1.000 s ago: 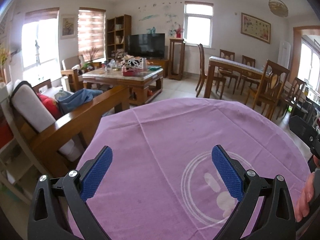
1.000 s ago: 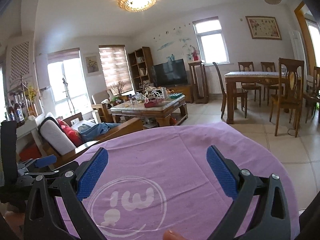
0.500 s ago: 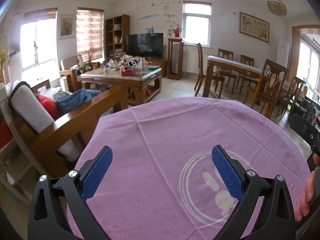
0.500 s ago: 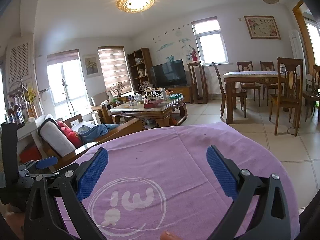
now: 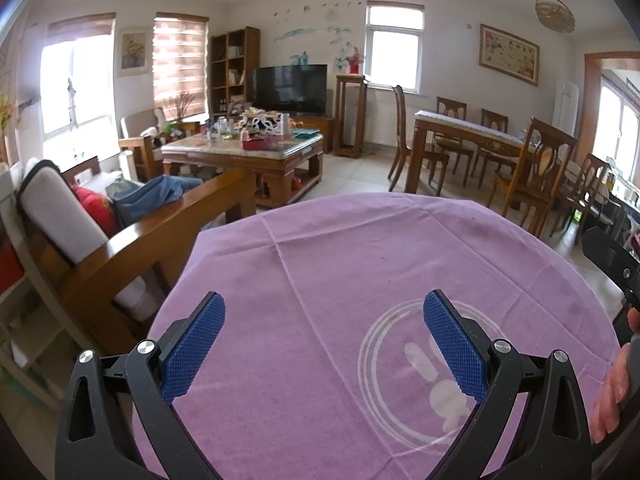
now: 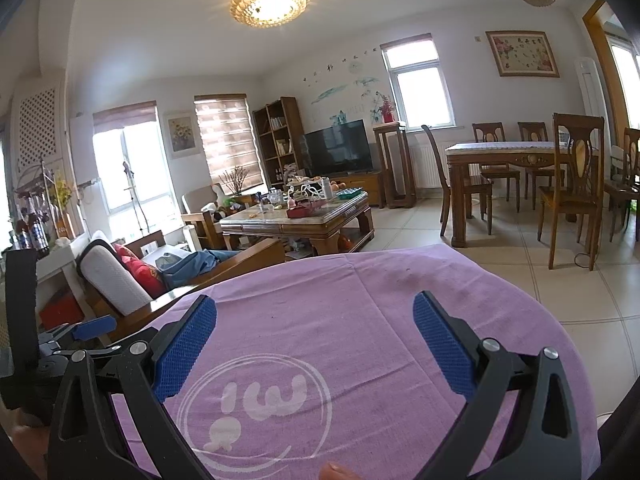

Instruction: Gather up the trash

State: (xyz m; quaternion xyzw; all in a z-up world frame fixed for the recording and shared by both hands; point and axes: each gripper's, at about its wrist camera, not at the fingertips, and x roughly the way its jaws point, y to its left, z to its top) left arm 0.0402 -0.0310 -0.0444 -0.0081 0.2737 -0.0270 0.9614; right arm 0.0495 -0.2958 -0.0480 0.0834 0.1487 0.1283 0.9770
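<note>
Both grippers hover over a purple cloth (image 5: 360, 272) with a white round logo (image 5: 420, 376) that covers a round surface. My left gripper (image 5: 324, 320) is open, blue pads wide apart, nothing between them. My right gripper (image 6: 314, 324) is also open and empty above the same purple cloth (image 6: 360, 320). No trash lies on the cloth. A cluttered coffee table (image 5: 248, 148) with bottles and small items stands far ahead, also seen as the coffee table (image 6: 296, 216) in the right wrist view.
A wooden sofa (image 5: 132, 240) with a red cushion and blue garment stands to the left. A dining table (image 5: 472, 136) with several chairs is at the right, over tiled floor (image 6: 520, 280). A TV (image 5: 290, 88) and bookshelf line the back wall. A hand (image 5: 612, 392) shows at right.
Both views have barely shifted; the left view drifted slightly. Both grippers stay open and empty over the cloth.
</note>
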